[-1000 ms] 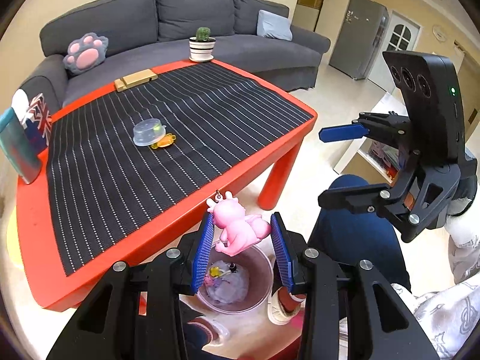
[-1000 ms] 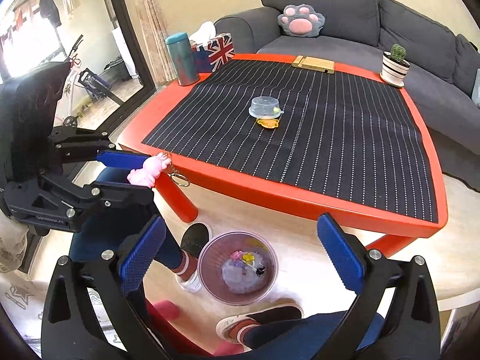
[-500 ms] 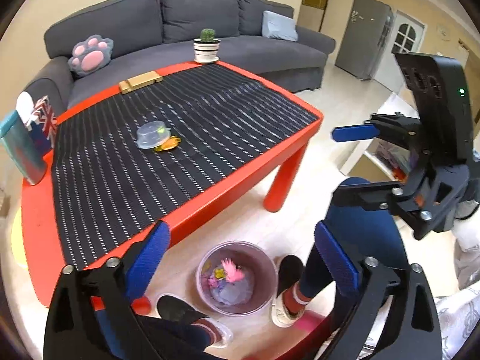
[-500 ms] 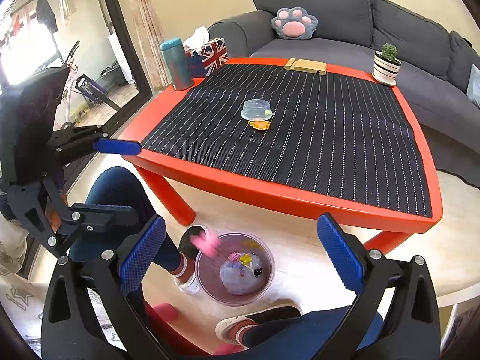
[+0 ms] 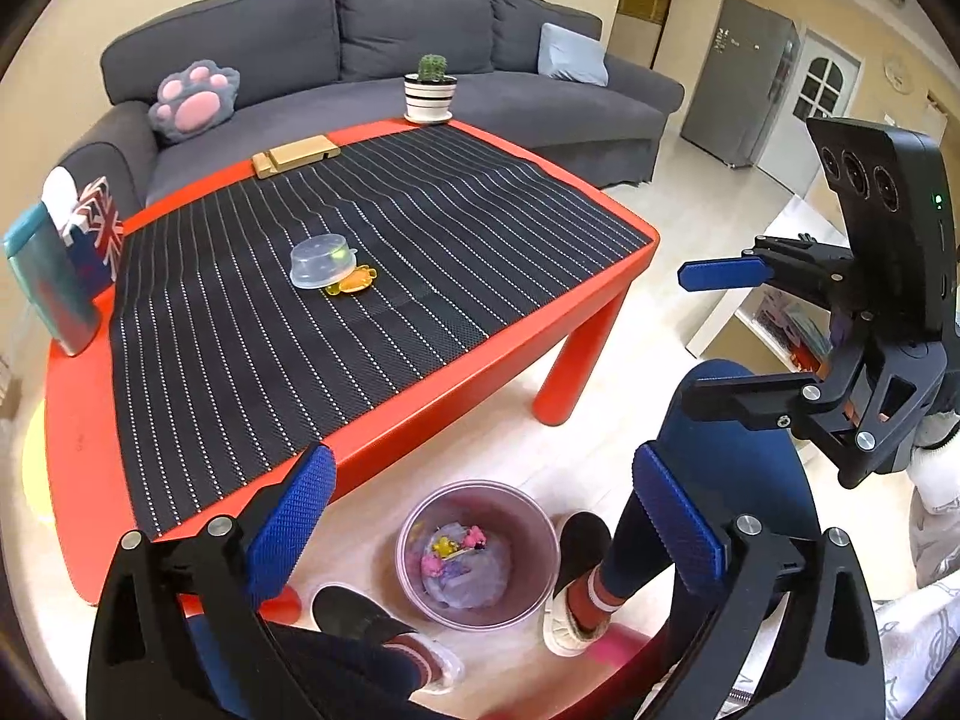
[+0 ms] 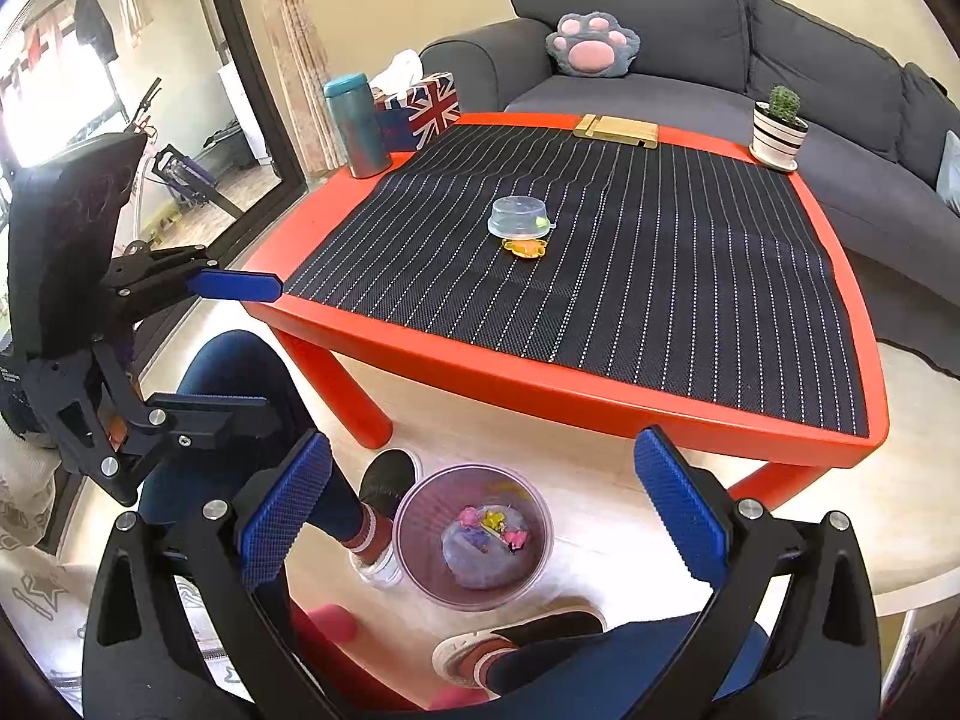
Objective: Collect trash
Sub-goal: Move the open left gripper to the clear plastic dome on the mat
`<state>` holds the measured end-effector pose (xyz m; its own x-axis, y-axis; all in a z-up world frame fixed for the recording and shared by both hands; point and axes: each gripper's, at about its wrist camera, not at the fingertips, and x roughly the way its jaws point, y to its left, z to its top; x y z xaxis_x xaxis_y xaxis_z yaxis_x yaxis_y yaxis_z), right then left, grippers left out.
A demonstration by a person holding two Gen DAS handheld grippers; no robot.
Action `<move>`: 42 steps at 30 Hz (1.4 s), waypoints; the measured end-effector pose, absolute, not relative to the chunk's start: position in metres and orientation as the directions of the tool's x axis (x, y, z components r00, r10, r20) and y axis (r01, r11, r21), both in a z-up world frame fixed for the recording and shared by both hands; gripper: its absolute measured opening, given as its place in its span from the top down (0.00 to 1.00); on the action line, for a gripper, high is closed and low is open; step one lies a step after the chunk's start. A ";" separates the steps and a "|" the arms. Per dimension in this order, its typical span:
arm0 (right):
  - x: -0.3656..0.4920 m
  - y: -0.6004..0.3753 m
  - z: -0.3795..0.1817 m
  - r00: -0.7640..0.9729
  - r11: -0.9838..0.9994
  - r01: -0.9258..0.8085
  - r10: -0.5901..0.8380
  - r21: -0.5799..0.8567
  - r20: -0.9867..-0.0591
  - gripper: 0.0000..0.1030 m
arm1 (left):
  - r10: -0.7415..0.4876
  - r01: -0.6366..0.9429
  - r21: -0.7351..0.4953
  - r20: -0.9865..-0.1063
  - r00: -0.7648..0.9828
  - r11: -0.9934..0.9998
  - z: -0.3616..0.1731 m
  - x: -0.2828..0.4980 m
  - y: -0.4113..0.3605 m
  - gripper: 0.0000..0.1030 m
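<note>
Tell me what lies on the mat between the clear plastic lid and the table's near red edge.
Only the small orange piece beside the clear plastic lid. Past it, the striped mat runs bare to the table's near red edge, clearest in the right wrist view.

No readable text, numbers or brand names are showing in either view. Closest thing to a sign: a Union Jack flag print is showing on the tissue box (image 6: 426,107) at the upper left of the right wrist view, and on the same box at the left edge of the left wrist view. Some small print is sitting on the left gripper's (image 6: 234,348) body at the far left edge, too small to read.
</note>
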<state>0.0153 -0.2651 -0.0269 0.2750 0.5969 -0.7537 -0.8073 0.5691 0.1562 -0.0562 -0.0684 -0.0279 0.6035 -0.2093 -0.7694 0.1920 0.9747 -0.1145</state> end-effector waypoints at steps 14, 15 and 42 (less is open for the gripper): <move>0.024 -0.258 -0.023 0.269 0.559 -0.813 0.607 0.162 -0.747 0.04 | -0.184 0.123 -0.138 -0.764 0.619 0.983 -0.024 -0.046 -0.045 0.07; 0.026 -0.257 -0.022 0.270 0.559 -0.813 0.610 0.163 -0.745 0.04 | -0.183 0.120 -0.138 -0.763 0.620 0.983 -0.023 -0.044 -0.043 0.07; 0.117 -0.202 -0.022 0.289 0.577 -0.809 0.554 0.110 -0.781 0.04 | -0.154 0.065 -0.145 -0.781 0.605 0.987 -0.020 0.057 0.013 0.07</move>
